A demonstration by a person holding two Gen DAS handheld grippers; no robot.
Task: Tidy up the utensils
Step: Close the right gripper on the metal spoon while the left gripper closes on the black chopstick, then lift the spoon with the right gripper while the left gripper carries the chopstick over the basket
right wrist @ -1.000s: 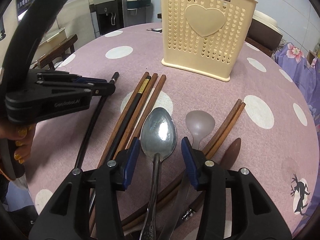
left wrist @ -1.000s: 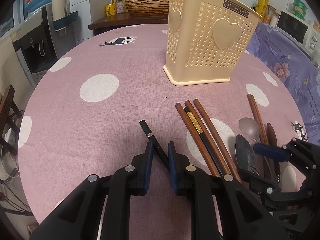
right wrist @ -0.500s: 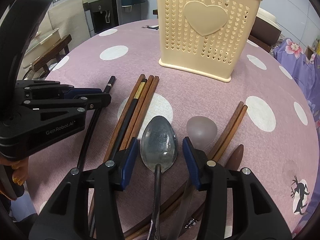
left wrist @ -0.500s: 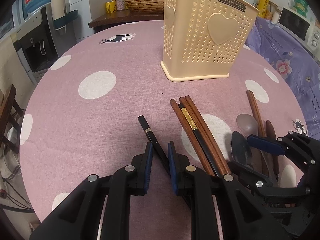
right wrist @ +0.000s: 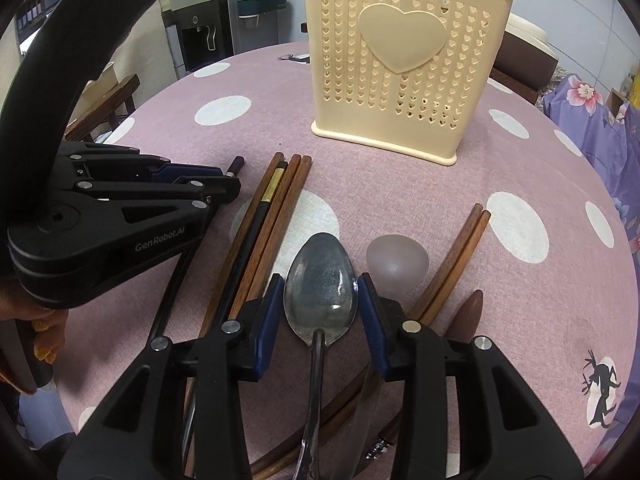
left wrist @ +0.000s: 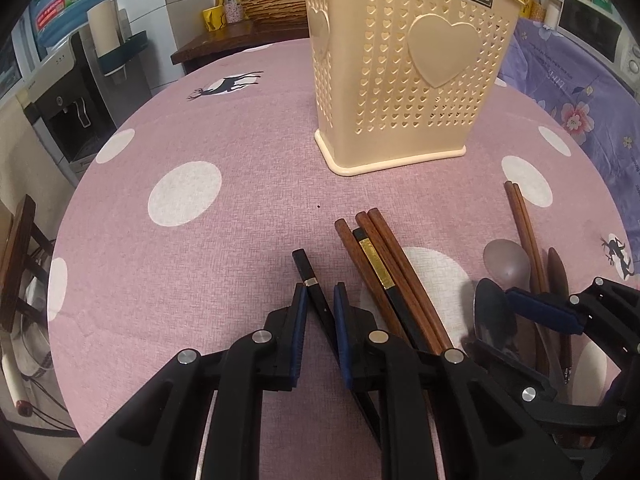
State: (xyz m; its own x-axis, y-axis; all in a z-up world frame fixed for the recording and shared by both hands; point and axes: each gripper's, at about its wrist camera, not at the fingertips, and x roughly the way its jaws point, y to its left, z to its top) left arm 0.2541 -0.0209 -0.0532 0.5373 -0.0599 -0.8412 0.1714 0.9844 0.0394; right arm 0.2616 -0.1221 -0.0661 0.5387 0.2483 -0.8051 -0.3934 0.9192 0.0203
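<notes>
Nothing sorted yet, I judge: every utensil in view lies on table (left wrist: 192, 264), near side of holder (left wrist: 404, 68). Holder upright at far side; inside hidden. My left gripper (left wrist: 320, 320) clenched on black chopstick (left wrist: 308, 276). My right gripper (right wrist: 320, 304) closing around steel spoon (right wrist: 320, 280), pads not yet pressing it.

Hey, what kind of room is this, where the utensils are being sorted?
Probably a home kitchen or dining area: a microwave, a water dispenser and a round table under a polka-dot cloth.
</notes>
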